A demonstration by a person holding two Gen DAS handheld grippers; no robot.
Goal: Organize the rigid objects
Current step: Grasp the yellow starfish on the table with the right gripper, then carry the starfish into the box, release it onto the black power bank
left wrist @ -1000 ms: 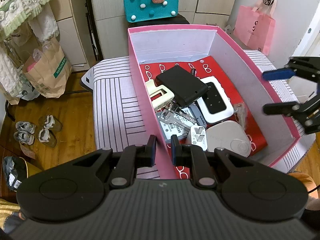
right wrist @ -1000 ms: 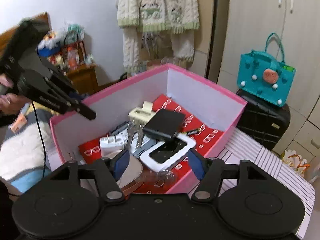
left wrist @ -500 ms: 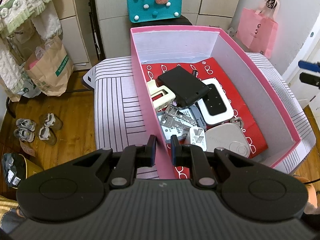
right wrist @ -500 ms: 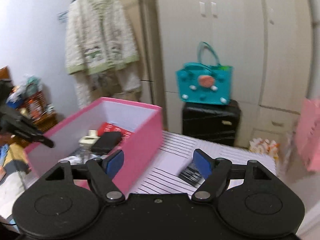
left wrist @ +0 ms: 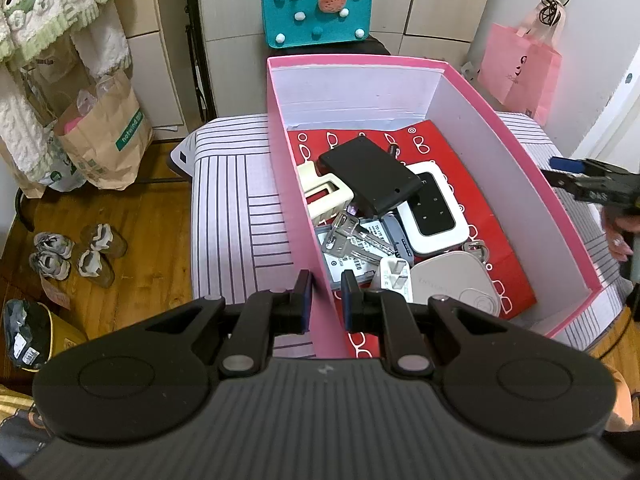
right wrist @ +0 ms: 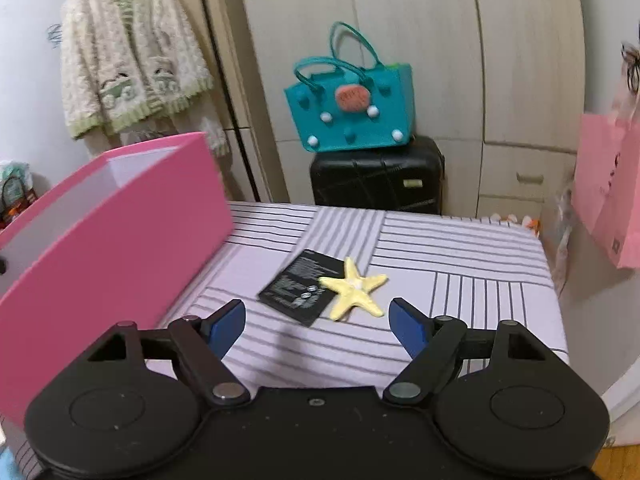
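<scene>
Partly buried keys [left wrist: 352, 236] perhaps overlie cards inside the pink box [left wrist: 472, 96].

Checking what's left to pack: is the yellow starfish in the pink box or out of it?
Out. The yellow starfish lies on the striped cloth beside a black card, right of the pink box.

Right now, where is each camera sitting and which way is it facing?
Left wrist: on the left gripper, angled down into the pink box of gadgets; its fingers pinch the box's near wall. The right gripper and a hand show at the right edge.
Right wrist: on the right gripper, jaws open and empty, facing across the striped surface at a yellow starfish and a black card.
Shared: the pink box, striped surface, teal bag, and pink shopping bag.
</scene>
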